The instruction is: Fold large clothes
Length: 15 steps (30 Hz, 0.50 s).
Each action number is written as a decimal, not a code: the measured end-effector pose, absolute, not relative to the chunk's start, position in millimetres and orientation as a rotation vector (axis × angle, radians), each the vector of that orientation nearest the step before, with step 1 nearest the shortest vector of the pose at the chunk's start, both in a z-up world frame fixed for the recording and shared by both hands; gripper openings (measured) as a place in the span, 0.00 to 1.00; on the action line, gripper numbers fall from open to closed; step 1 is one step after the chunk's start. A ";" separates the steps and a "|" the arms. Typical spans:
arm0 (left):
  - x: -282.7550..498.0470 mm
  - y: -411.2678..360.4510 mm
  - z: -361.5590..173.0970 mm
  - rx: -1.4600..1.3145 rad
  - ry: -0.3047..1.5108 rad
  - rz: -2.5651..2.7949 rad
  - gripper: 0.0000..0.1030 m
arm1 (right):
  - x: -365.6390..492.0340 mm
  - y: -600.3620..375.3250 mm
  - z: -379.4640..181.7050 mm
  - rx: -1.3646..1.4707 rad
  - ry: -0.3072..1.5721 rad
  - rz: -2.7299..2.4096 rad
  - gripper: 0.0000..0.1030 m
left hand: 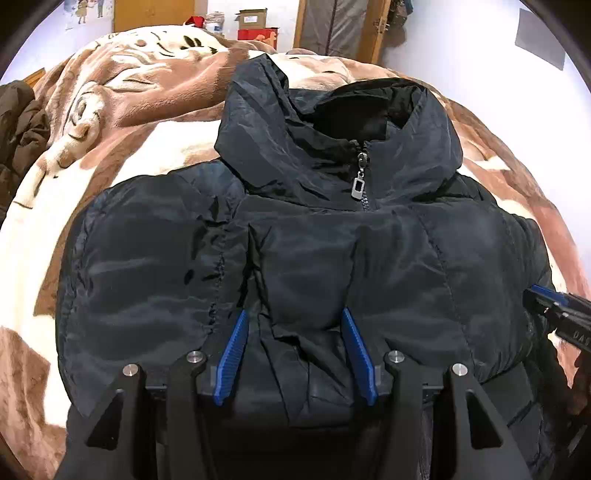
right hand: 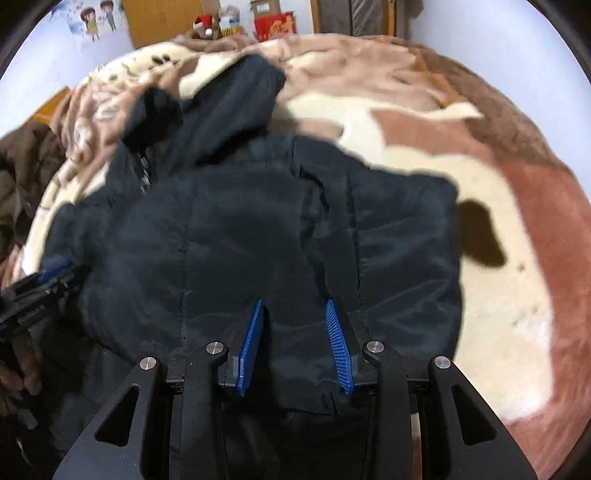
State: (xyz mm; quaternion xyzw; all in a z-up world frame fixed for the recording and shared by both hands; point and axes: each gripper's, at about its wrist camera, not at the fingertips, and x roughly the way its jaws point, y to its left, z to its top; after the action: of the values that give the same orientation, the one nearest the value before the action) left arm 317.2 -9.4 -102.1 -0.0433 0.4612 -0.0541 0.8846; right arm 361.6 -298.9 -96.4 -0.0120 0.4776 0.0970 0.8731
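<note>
- A dark navy hooded puffer jacket (left hand: 332, 236) lies front-up, sleeves folded in, on a brown-and-cream blanket (left hand: 122, 110).
- Left gripper (left hand: 295, 317): jaws half open, a puffed fold of jacket between the blue pads; whether they press it is unclear.
- Only the left view shows the zipper pull (left hand: 359, 186) sharply.
- Right gripper (right hand: 295, 306): jaws narrower, jacket fabric between them; grip unclear, view blurred.
- Only the right view shows the wall cartoon poster (right hand: 94, 20) clearly.

Bed is carrying a plush blanket (left hand: 140, 96) in brown, tan and cream patches, rumpling toward the far end. Dark navy puffer jacket (left hand: 332, 240) is lying directly on the blanket, front up, zipped, hood toward the far end, sleeves folded across the chest. A brown garment (left hand: 20, 133) is sitting bunched at the bed's left edge.
</note>
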 end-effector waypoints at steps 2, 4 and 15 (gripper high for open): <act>317.6 -11.5 -102.4 -0.077 0.958 -0.111 0.55 | 364.7 -297.3 -98.9 -0.033 0.997 0.197 0.35; 318.0 -11.9 -103.2 -0.074 0.959 -0.113 0.55 | 364.6 -299.2 -99.8 -0.025 0.996 0.198 0.35; 268.1 -16.2 -59.3 -0.064 0.941 -0.112 0.54 | 313.5 -304.8 -50.0 -0.007 0.939 0.172 0.35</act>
State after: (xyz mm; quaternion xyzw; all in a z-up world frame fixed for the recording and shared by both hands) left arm 268.1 -16.2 -59.3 -0.0309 0.4530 -0.0540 0.8894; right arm 313.5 -304.8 -50.0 -0.0035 0.4520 0.0826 0.8882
